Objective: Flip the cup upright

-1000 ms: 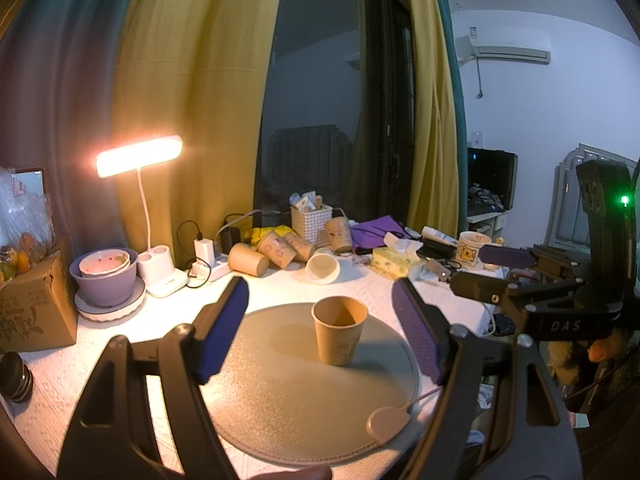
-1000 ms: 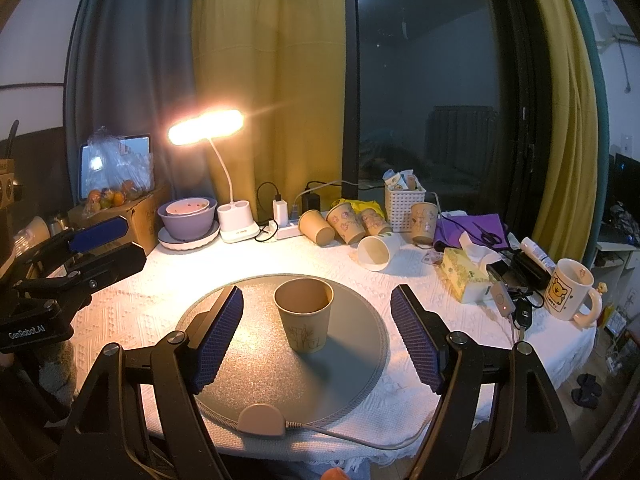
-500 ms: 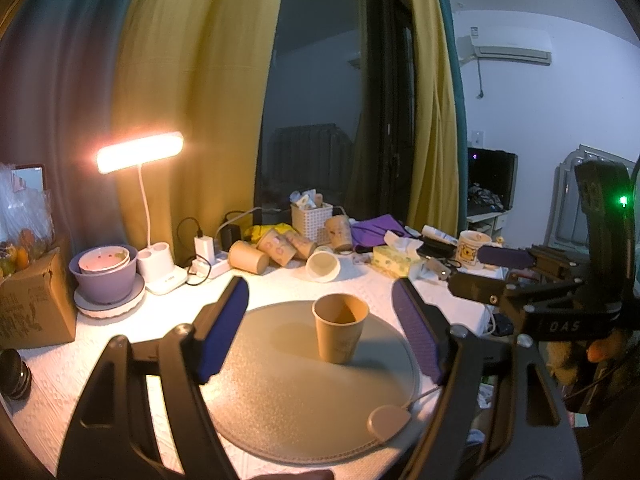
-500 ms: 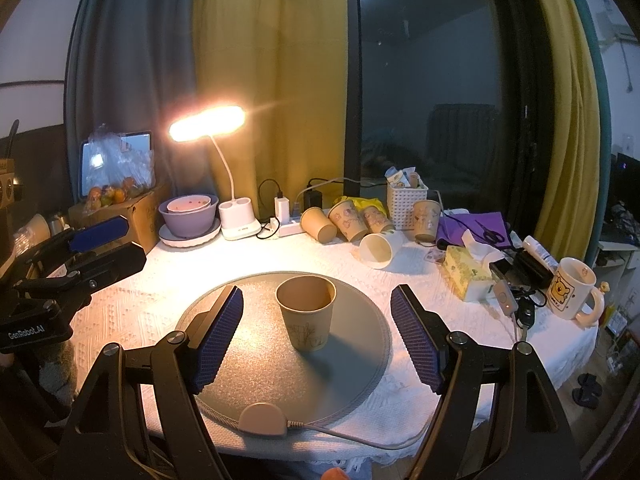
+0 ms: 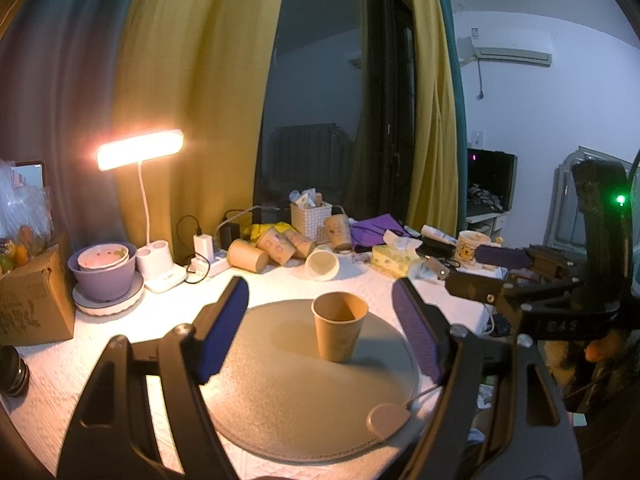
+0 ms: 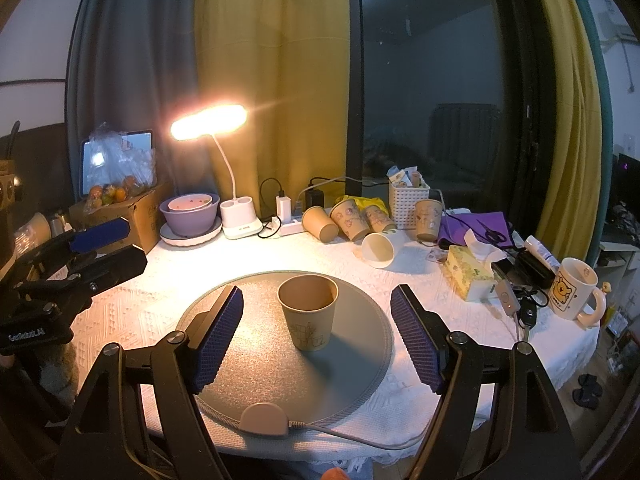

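A brown paper cup (image 5: 339, 330) stands upright, mouth up, on the round grey mat (image 5: 280, 408); it also shows in the right wrist view (image 6: 308, 314) on the mat (image 6: 256, 364). My left gripper (image 5: 320, 336) is open and empty, with the cup ahead of it and between the lines of its fingers, apart from both pads. My right gripper (image 6: 316, 338) is open and empty, held back from the cup. Each gripper shows in the other's view: the right one (image 5: 492, 270) at right, the left one (image 6: 100, 246) at left.
Several paper cups (image 6: 348, 222) lie tipped at the back by a white basket (image 6: 408, 204). A lit desk lamp (image 6: 208, 122), purple bowl (image 6: 190, 214), cardboard box (image 6: 128, 216), tissue box (image 6: 468, 274) and bear mug (image 6: 574, 294) ring the table. The mat's cable (image 6: 360, 436) runs along the front edge.
Both views have shifted only slightly; the cup stays upright on the mat and both grippers stay open.
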Motion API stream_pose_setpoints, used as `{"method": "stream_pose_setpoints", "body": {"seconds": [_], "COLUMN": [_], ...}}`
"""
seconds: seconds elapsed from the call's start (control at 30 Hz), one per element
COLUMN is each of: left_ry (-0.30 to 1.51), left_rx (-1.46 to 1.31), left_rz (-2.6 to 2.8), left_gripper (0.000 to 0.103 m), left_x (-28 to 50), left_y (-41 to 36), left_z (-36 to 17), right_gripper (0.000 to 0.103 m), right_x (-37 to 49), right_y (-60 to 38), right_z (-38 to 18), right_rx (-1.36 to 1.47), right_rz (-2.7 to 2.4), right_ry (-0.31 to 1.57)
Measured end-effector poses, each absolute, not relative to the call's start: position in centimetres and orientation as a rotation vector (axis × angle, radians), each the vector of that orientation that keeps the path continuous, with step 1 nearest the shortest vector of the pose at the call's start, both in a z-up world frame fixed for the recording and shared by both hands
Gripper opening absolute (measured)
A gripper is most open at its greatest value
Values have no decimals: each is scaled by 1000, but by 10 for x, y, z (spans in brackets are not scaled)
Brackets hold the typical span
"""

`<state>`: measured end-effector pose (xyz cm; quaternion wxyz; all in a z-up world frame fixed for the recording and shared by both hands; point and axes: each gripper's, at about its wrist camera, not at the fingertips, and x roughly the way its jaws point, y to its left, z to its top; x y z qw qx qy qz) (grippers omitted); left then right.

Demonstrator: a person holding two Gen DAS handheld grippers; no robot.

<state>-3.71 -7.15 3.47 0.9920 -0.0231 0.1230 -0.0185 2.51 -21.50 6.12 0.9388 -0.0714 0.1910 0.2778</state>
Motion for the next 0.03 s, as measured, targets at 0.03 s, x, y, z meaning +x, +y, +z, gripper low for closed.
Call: {"method": "stream_pose_setpoints", "body": {"seconds": [0.03], "left_ry": [244], "left_rx": [-50], "left_rz": [-44], "left_gripper": [75], "left_x": [-38], "left_y": [-72], "left_z": [35], "right_gripper": [79], "right_x": [24], "right_y": [-215], "right_z": [61], "right_rx": [-147], "right_rz": [568], "right_ry": [390]}}
